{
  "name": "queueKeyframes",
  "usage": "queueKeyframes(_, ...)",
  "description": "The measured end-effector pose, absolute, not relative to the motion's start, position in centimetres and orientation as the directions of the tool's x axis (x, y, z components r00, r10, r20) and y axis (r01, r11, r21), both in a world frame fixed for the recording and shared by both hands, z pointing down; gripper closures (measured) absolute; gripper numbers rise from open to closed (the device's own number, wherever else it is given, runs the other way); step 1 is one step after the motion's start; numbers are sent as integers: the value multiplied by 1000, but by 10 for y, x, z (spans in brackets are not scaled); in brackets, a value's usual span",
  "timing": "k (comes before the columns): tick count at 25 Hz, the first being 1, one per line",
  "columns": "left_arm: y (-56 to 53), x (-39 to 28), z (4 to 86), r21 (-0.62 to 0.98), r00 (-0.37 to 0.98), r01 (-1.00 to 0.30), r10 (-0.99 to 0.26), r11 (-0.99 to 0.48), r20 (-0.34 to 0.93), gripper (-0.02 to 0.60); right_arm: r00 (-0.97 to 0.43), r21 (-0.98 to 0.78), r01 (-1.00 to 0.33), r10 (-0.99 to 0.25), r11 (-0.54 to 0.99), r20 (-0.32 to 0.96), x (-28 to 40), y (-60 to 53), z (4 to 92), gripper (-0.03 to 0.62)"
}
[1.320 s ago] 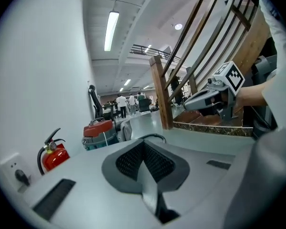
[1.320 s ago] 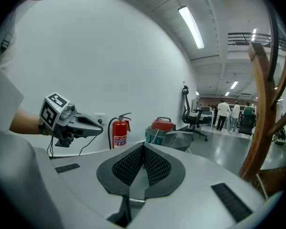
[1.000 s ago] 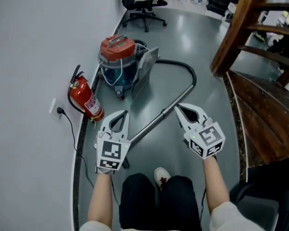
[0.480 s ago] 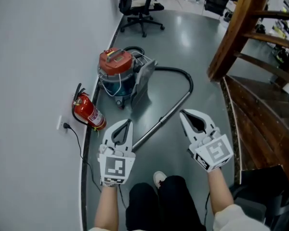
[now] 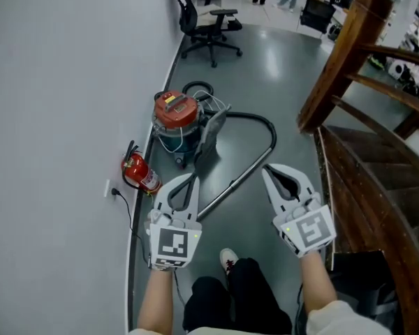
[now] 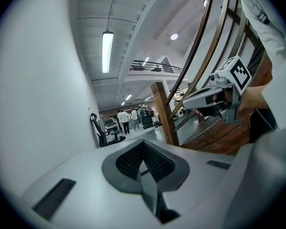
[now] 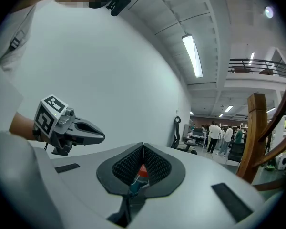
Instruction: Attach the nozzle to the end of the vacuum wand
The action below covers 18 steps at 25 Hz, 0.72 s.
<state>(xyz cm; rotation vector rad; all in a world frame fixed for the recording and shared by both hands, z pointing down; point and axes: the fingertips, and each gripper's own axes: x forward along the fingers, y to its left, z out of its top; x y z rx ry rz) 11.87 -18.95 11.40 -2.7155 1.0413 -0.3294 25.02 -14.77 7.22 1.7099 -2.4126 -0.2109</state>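
Note:
A vacuum canister (image 5: pixel 176 114) with a red lid stands on the grey floor by the wall. Its black hose (image 5: pixel 264 128) loops round to the metal wand (image 5: pixel 227 189), which lies on the floor. A grey flat part (image 5: pixel 211 132) leans against the canister; I cannot tell if it is the nozzle. My left gripper (image 5: pixel 193 178) and right gripper (image 5: pixel 267 168) hang side by side high above the wand, both shut and holding nothing. The left gripper view shows its jaws (image 6: pixel 144 149) closed, with the right gripper (image 6: pixel 190 99) beside it. The right gripper (image 7: pixel 143 149) is closed too.
A red fire extinguisher (image 5: pixel 141 173) stands by the white wall (image 5: pixel 56 82), near a socket with a cable. A black office chair (image 5: pixel 208 19) is further back. A wooden staircase (image 5: pixel 363 152) runs along the right. People (image 6: pixel 126 119) stand far off.
Both grippers have risen together, still shut. The vacuum, wand and extinguisher now look smaller and further below them.

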Motion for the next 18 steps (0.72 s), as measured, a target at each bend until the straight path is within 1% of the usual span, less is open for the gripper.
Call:
queueKeyframes(5,-177,125,47,-288,728,-623,-674,-727,128,581,-321,238,-913,-943,331,81,248,-135,12,568)
queueKeyframes(12,-153,127,-50,-297,741,-611,-662,-734,111,581,-301,218,-927,-952,306,56,246,-110,-81,568)
queueKeyframes(18,-126,117,-117,-295,757,-598,-646,-745,95,581,-290,218,-932,-956,290,34,232,-83,-151,568)
